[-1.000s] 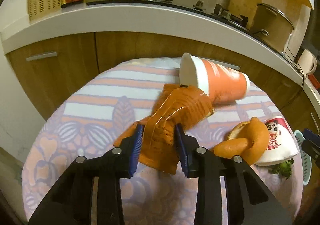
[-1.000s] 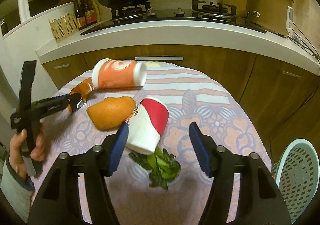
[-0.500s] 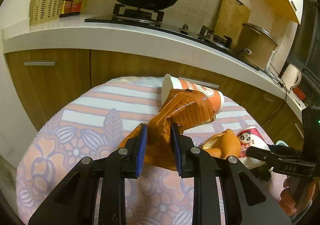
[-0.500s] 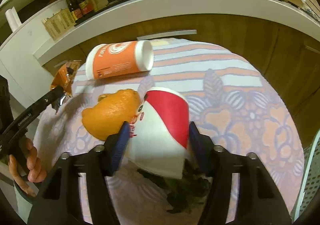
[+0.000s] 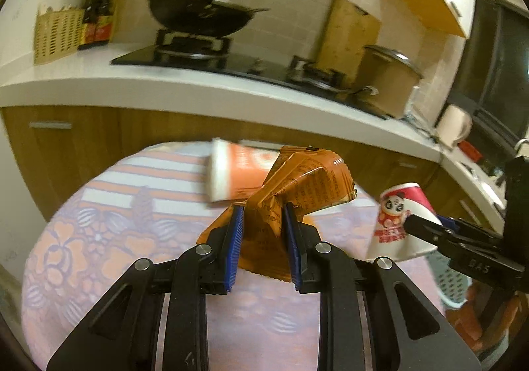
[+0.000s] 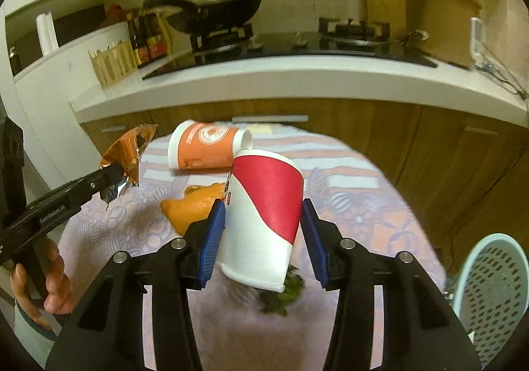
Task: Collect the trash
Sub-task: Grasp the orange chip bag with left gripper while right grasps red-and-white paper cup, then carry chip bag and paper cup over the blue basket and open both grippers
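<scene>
With both tools raised over the round table point(image 6: 380, 205), your left gripper point(image 5: 263, 239) has its jaws pinching the crumpled orange wrapper point(image 5: 297, 192), held clear of the cloth. Your right gripper point(image 6: 263, 239) has its jaws clamped on the red-and-white paper cup point(image 6: 264, 215), tilted, rim toward you. On the table: the orange cup point(image 6: 206, 149) on its side, orange peel point(image 6: 191, 209), greens point(image 6: 281, 295) under the held cup. Blue basket point(image 6: 489, 285) sits beside the table on your right.

Red-and-white paper cup point(image 6: 264, 215) clamped in right tool point(image 6: 263, 240), off the table point(image 6: 380, 215)
</scene>
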`<action>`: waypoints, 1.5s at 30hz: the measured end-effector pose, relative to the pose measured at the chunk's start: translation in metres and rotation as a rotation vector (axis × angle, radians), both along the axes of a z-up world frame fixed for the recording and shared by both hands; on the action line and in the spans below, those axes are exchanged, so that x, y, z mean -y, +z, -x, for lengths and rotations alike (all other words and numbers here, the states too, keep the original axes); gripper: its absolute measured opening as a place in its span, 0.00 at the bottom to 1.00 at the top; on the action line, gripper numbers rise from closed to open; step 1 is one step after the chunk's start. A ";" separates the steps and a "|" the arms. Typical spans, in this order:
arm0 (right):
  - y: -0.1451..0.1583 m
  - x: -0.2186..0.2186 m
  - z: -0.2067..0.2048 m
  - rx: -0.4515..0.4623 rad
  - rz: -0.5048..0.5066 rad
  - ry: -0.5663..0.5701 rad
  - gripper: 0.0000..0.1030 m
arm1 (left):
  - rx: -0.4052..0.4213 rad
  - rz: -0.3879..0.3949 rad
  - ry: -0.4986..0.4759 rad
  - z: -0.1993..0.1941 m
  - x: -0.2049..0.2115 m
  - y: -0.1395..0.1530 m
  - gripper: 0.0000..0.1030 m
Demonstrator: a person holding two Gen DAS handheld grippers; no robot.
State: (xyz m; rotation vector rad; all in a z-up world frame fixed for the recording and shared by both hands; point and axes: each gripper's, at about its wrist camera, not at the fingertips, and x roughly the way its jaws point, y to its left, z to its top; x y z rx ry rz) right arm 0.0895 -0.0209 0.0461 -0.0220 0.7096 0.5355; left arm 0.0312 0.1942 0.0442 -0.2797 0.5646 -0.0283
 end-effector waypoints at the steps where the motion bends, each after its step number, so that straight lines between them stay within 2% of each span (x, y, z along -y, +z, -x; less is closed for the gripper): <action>1: 0.004 0.009 0.003 0.006 -0.008 -0.011 0.42 | 0.011 -0.004 -0.014 0.002 0.011 0.005 0.22; 5: 0.017 0.041 0.011 0.033 -0.018 -0.070 0.42 | 0.039 -0.047 -0.061 0.007 0.052 0.017 0.22; 12: 0.032 0.113 0.027 0.067 -0.033 -0.184 0.42 | 0.051 -0.045 -0.182 0.005 0.125 0.026 0.22; 18: 0.037 0.177 0.034 0.073 -0.065 -0.283 0.42 | 0.052 -0.078 -0.294 -0.003 0.192 0.031 0.22; 23: 0.037 0.216 0.040 0.082 -0.043 -0.359 0.42 | 0.037 -0.102 -0.376 -0.013 0.246 0.028 0.22; 35: -0.002 0.317 0.042 -0.014 -0.047 -0.543 0.43 | -0.060 -0.118 -0.514 -0.042 0.346 -0.007 0.23; 45: -0.047 0.360 0.037 -0.138 -0.048 -0.618 0.43 | -0.148 -0.141 -0.561 -0.058 0.396 -0.039 0.24</action>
